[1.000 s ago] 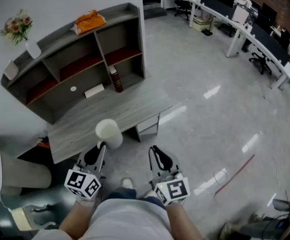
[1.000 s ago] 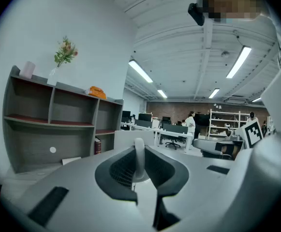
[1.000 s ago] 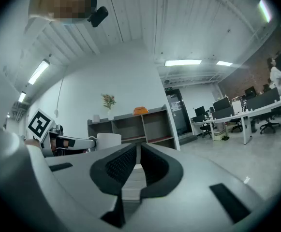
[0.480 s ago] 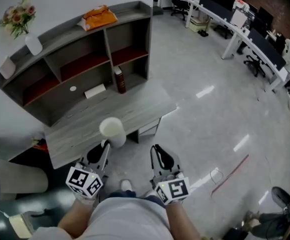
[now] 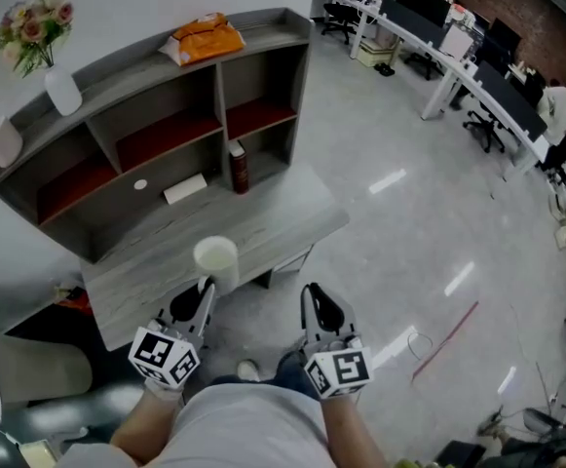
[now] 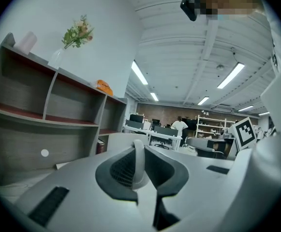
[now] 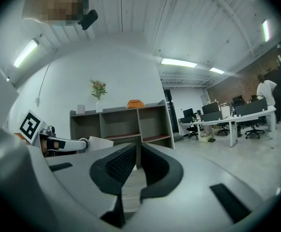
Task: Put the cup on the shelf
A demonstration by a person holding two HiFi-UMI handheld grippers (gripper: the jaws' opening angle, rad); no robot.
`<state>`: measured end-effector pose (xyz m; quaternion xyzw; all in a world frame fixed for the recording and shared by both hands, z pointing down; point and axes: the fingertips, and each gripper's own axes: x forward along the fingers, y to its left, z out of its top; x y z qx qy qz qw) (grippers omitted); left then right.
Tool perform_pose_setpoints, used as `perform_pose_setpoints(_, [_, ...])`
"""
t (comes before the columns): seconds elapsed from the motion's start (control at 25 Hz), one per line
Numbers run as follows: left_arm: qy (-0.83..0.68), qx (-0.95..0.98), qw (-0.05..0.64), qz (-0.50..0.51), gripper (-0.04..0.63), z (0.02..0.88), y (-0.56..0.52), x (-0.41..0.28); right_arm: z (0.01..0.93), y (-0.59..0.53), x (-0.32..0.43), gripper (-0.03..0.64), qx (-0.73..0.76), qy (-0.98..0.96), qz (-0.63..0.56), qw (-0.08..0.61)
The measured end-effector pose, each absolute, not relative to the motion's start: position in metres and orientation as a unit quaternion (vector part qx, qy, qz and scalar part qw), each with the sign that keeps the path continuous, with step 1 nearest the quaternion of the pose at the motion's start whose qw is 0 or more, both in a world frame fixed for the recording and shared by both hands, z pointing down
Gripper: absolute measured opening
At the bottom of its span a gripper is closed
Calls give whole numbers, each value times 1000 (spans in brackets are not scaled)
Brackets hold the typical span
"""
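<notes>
Cup: upright, mouth up, in front of the shelf, well short of its compartments.
Left gripper: pinching the cup's rim; shelf lies straight ahead.
Right gripper: jaws together, empty, idle.

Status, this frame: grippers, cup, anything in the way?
Left gripper shut on cup rim, over desk. Right gripper shut, empty. Cup not yet on shelf. Bottle in lower bay.

shelf at desk rear, cup at desk front
</notes>
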<state>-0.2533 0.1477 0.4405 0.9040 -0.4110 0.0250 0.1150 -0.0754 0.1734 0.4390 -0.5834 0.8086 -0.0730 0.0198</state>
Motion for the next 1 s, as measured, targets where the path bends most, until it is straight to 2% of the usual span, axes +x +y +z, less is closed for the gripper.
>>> perform_pose_setpoints(0.44, [-420,900,111,31,44,447,73,-224,450,83,-52,41,-569,818,-83,26])
perform_pose_setpoints(1.0, [-494,862,108,29,43,446,-92,-126,451,-92,45,41,-496,864,-85,14])
